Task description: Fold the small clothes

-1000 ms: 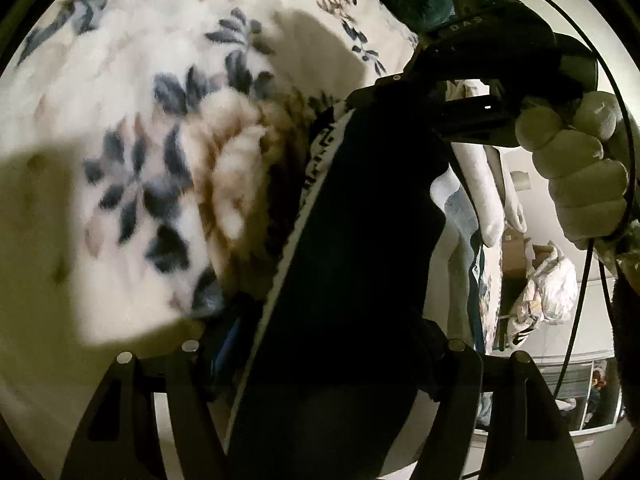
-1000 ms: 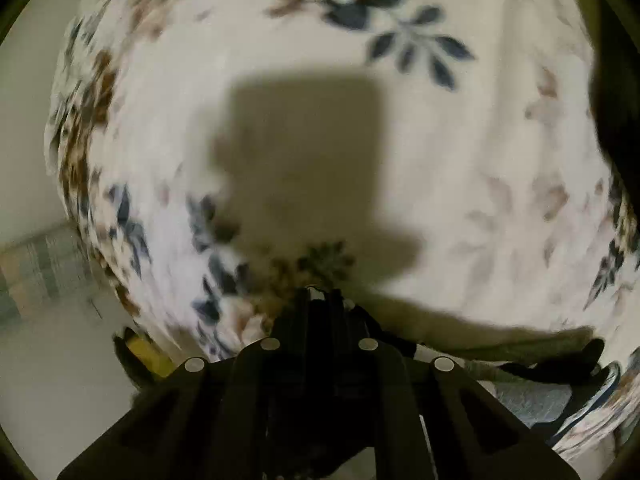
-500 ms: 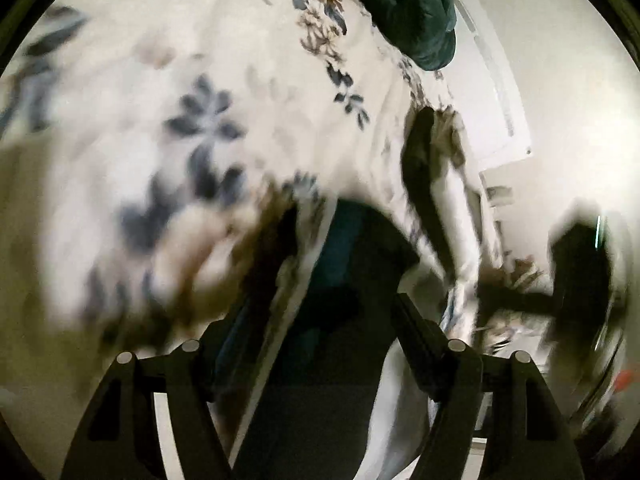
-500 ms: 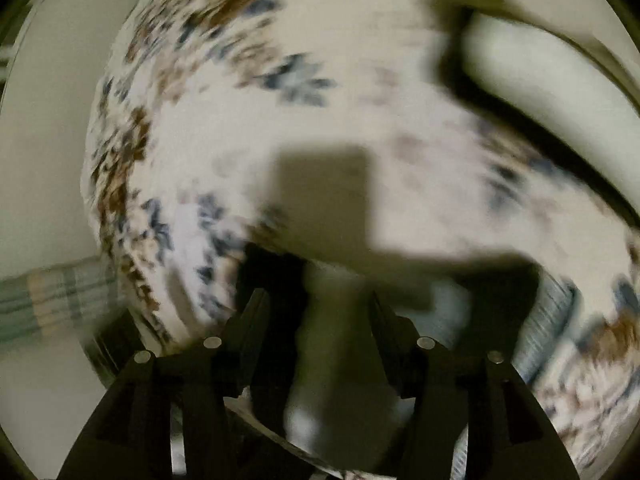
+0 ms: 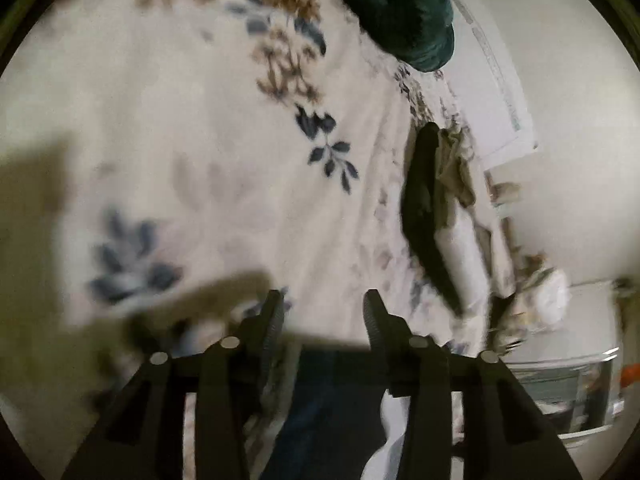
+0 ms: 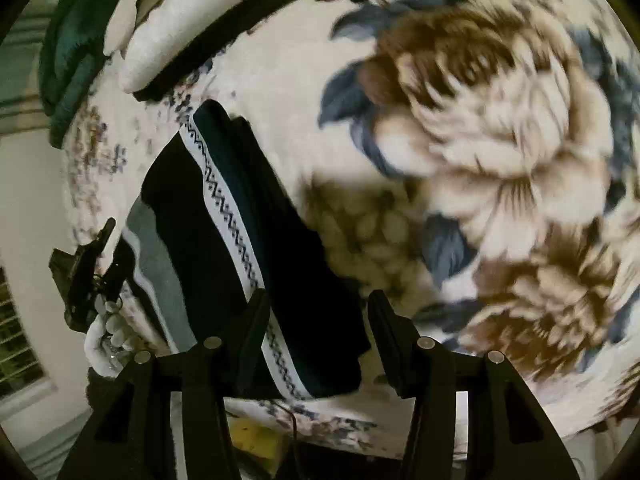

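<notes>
Covering nearly all of both views was a bed under a cream floral blanket [image 6: 460,128] printed with brown blooms and blue leaves. Pale wall [image 5: 568,128] showed at 3 o'clock in the left wrist view, and a slatted window [image 6: 16,332] at 8 o'clock in the right. A dark green blanket [image 5: 400,8] lay bunched at 12 o'clock in the left view. The task's dark folded garment [image 6: 240,248], with a white zigzag band, rested on the bed at 7 o'clock in the right view, over a grey piece [image 6: 160,264]. Other small clothes [image 5: 432,208], black and white, lay at 3 o'clock in the left view. The right gripper [image 6: 316,304] hovered with jaws released over the garment's near end; the left gripper [image 5: 322,300], jaws likewise released, gripped nothing.
</notes>
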A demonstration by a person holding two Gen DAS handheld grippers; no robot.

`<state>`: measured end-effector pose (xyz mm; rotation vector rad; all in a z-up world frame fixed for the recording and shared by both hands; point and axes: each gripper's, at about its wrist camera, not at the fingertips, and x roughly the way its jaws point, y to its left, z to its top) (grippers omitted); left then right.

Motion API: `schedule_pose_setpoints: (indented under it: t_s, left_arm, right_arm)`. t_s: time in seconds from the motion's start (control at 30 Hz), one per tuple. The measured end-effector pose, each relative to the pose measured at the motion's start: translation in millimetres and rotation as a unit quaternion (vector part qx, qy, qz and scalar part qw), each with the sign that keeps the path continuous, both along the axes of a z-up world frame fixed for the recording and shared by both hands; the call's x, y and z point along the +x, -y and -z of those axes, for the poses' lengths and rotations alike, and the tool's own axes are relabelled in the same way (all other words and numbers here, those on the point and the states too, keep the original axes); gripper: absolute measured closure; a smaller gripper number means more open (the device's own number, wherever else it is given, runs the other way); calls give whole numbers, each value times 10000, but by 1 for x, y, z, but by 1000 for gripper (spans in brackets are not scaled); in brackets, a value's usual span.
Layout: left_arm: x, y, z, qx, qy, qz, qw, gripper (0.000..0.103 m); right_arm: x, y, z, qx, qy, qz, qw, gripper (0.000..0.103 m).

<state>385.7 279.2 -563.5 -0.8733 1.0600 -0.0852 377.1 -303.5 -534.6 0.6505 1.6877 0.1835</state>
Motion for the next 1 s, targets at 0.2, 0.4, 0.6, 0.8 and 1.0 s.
schedule_pose_setpoints:
  t_s: [0.2,0.4,0.6,0.8,1.0]
  left_arm:
    - [-87,7,-6,1623,-786,87,9836,45]
    - [-140,19,46,1961,-1361,17,9711,36]
    - [-110,36,63,2296,-1797,-72,9565,0]
    - [-107,40,66,2528,-1983,-202,9468,0]
    - [-114,31,44,2431,-1834,-294,9520,0]
  right_arm:
    - [-25,-10,16,399,-21,-9,9992,46]
    - [-33,-46,35,354,-123,-465,9982,46]
    - [-34,-57,35,185,-66,-663,9976,46]
    - [-37,-59,23,-9,222,-753,9969,92]
    - [-39,-34,21,-622,299,-479,9965,98]
